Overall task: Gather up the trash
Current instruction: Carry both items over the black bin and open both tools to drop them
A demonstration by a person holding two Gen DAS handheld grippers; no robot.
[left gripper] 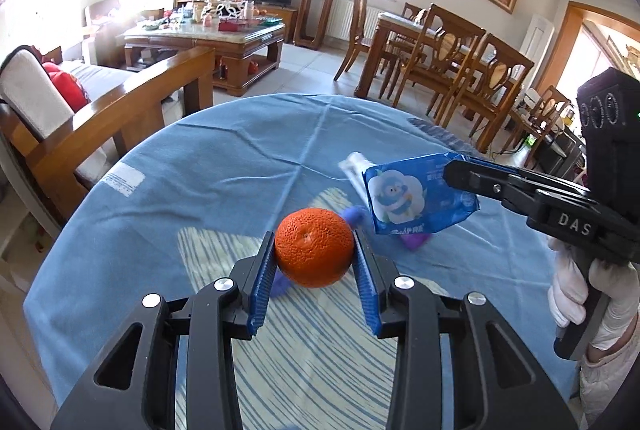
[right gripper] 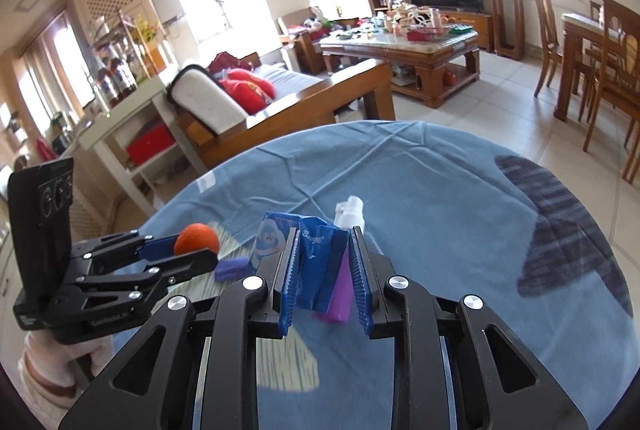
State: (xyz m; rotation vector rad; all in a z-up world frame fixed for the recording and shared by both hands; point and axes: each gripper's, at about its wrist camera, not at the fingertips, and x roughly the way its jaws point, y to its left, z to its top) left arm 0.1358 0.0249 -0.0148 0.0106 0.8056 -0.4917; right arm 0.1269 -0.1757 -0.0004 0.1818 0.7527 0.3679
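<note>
An orange (left gripper: 314,248) hangs above the blue-clothed table (left gripper: 200,170), and my left gripper (left gripper: 313,235) is shut on it, a blue pad on each side. Seen from the right wrist view, the same gripper (right gripper: 208,250) carries the orange (right gripper: 197,238) at the left. My right gripper (right gripper: 326,231) is shut on a crumpled blue snack packet (right gripper: 316,262) with a cartoon figure; in the left wrist view that packet (left gripper: 416,198) sticks out of the right gripper (left gripper: 454,172). Purple scraps (right gripper: 342,282) and a white crumpled piece (right gripper: 350,212) lie on the cloth below.
A striped cloth (left gripper: 312,350) lies under the left gripper, and a dark plaid cloth (right gripper: 568,230) sits on the table's right side. A white-gloved hand (left gripper: 576,294) holds the right gripper. Beyond the table stand a wooden sofa (left gripper: 120,110) and dining chairs (left gripper: 460,70).
</note>
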